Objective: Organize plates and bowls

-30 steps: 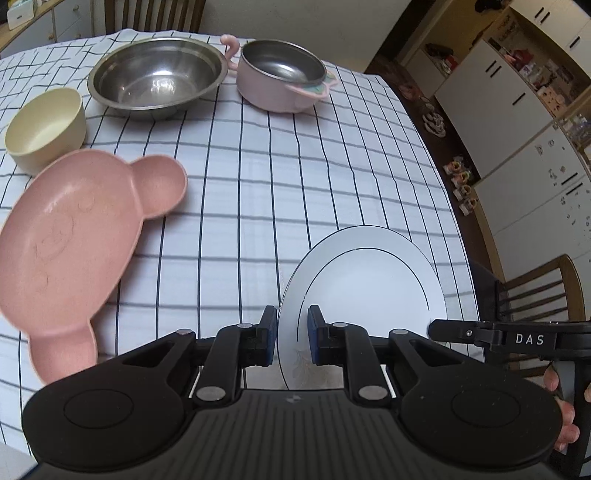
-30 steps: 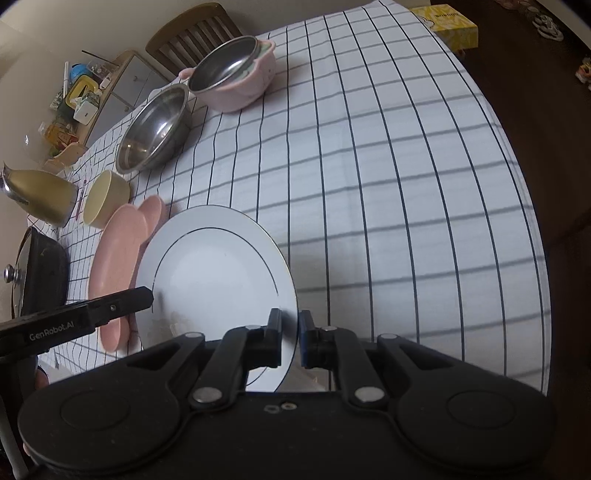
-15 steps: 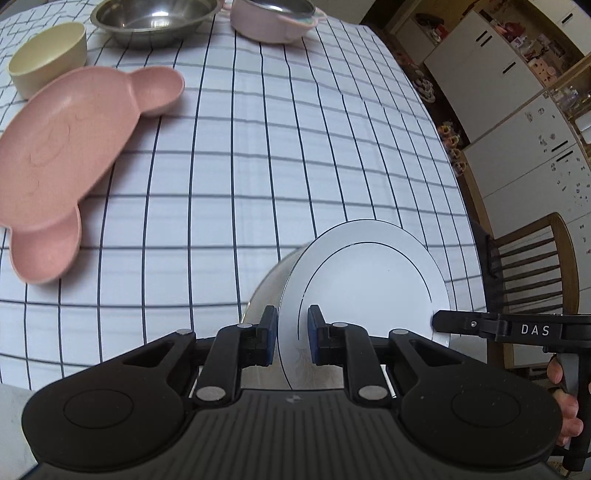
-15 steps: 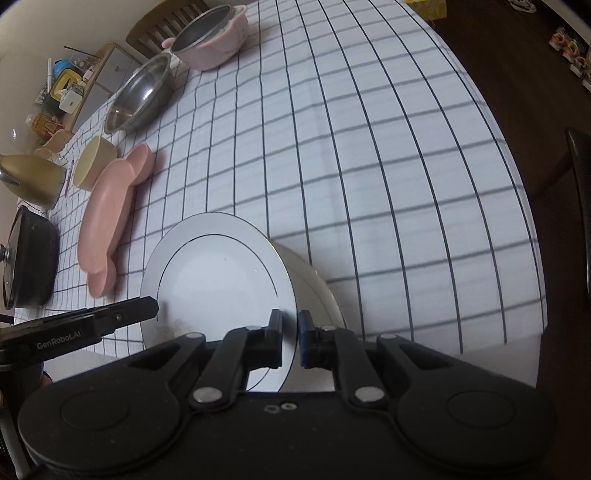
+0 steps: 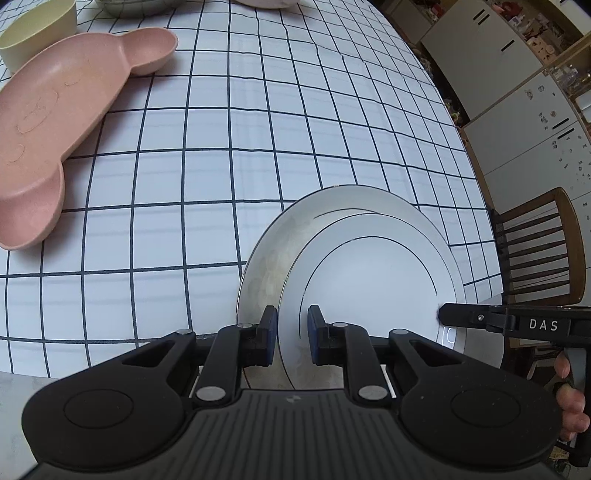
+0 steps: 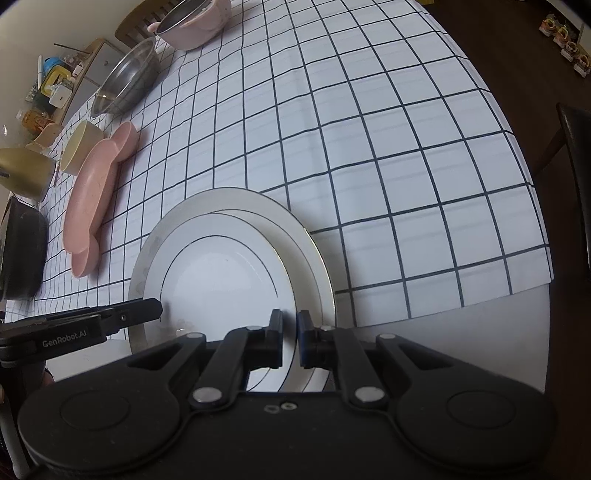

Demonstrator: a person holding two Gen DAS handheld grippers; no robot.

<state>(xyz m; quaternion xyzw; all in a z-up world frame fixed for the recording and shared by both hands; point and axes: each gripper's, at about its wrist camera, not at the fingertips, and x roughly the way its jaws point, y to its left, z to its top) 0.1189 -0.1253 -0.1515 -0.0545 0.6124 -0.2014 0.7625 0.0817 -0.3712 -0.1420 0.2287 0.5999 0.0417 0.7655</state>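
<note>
We have the white plate (image 5: 369, 280) pinched on opposite rims; the left gripper (image 5: 290, 341) has its jaws nearly together on the near-left edge, and the right gripper (image 6: 289, 341) has its jaws all but closed on the near-right edge (each also shows as a black finger at the side of the other's view). Both point steeply down at the table (image 5: 258, 129).

The relation that matters lies straight below: a larger plate (image 5: 266, 258) sits on the checked cloth near the table's front edge, and our plate hangs over it, shifted toward the near right, so a crescent of the lower rim shows on the far left. Whether the two already touch, we cannot tell; the gap looks small. A round plate has no long axis to line up, so we judge that only centring counts; neither hand is nearer, since each holds its own side.

The pink bear dish (image 5: 55, 122) and cream bowl (image 5: 37, 29) lie well apart to the far left, with the steel bowl (image 6: 127, 79) and pink pot (image 6: 195, 22) beyond; none is in the way.
</note>
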